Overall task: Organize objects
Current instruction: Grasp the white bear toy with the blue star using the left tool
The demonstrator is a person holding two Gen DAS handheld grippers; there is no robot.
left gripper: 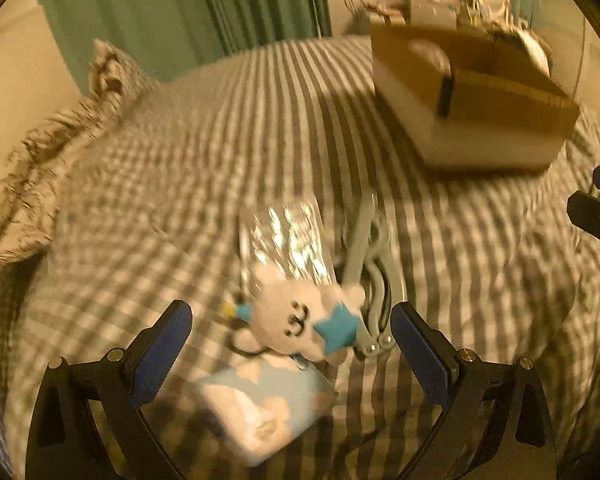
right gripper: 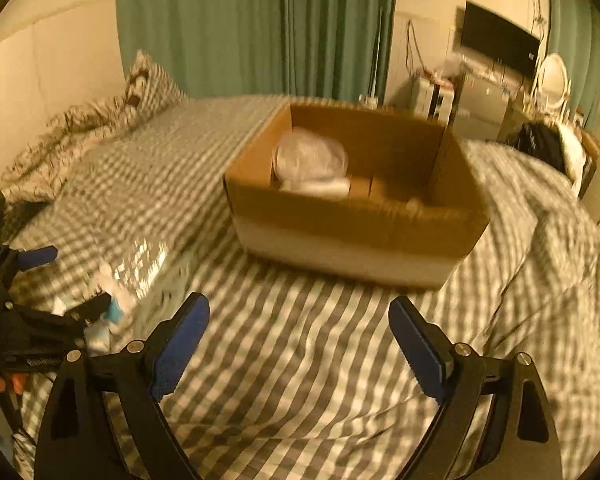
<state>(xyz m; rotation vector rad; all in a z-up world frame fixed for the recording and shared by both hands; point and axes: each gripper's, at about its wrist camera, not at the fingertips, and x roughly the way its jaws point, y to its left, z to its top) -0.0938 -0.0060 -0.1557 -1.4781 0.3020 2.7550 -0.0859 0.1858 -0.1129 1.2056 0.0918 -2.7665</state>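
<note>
- Two grippers hang over a bed [right gripper: 300, 360] with a grey-and-white checked cover, everything a bit motion-blurred.
- Far left, a crumpled checked pillow [left gripper: 104, 72] sits against the wall by the green curtain [left gripper: 180, 8].
- Left gripper [left gripper: 291, 336] has its jaws spread wide with nothing clamped; its blue pads sit either side of a little pile without touching it.
- That pile: a white plush toy [left gripper: 292, 316] with a blue star, a shiny foil packet [left gripper: 288, 240] just behind it, a light-blue tissue pack [left gripper: 260, 408] just in front, and a bundle of white cable [left gripper: 372, 280] touching the toy's right side.
- Right gripper [right gripper: 299, 344] is also wide open and empty, just bare bedcover between the pads.
- Right of the pile, well apart from it, an open cardboard box [right gripper: 356, 232] rests on the bed with a clear plastic-wrapped thing [right gripper: 310, 158] in its left end.
</note>
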